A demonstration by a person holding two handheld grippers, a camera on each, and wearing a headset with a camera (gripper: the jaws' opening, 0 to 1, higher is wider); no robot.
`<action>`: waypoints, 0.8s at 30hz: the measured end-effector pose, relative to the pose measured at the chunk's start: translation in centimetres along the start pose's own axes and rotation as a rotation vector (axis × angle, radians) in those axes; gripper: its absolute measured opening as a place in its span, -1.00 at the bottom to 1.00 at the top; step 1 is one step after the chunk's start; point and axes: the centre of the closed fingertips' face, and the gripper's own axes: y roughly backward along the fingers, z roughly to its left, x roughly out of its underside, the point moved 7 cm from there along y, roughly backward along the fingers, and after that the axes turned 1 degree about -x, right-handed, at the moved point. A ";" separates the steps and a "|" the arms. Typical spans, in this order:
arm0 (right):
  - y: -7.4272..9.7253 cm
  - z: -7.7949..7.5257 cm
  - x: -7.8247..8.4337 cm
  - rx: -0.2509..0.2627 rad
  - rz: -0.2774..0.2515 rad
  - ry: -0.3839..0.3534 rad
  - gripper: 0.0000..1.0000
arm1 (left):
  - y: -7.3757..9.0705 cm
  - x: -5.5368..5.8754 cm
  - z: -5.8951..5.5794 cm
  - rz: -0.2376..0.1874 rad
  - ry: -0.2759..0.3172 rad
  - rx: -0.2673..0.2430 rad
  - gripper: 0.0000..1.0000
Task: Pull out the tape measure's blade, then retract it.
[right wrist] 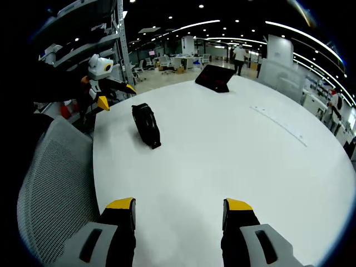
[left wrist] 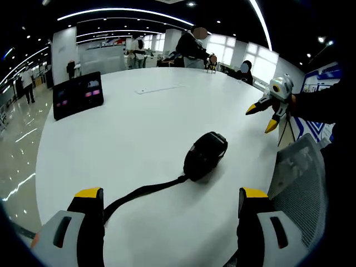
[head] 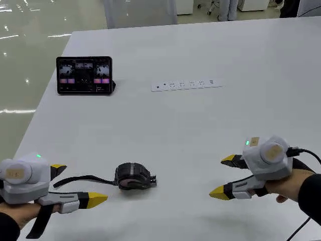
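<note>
Left gripper (head: 83,182) and right gripper (head: 220,176) are both spread, empty, flanking the tape measure (head: 134,176). Its markings are illegible, as is the far tablet (head: 84,75).

Landmark: the tape measure (head: 134,176), resting on the table (head: 200,130) near the front edge. Trailing left from it along the tabletop, its strap (head: 80,179). Left of the tape measure, by the strap's far end and apart from the case, the left gripper (head: 83,182). Right of the tape measure, well apart, the right gripper (head: 220,176). Behind the tape measure and to the left, standing on the table, a tablet (head: 84,75). Behind it and to the right, lying flat, a power strip (head: 186,84).
</note>
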 end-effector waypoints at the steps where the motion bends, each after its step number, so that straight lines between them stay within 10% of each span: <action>1: 0.3 -0.1 0.3 0.005 0.000 -0.001 0.24 | 0.2 0.1 0.1 0.000 0.004 0.001 0.98; 8: 2.7 -0.9 2.1 0.060 -0.056 0.049 0.45 | 1.8 0.6 0.8 -0.005 -0.020 -0.019 0.98; 24: 5.5 -2.3 5.4 0.111 -0.059 -0.090 0.98 | 2.0 1.3 0.7 0.002 -0.025 -0.017 0.98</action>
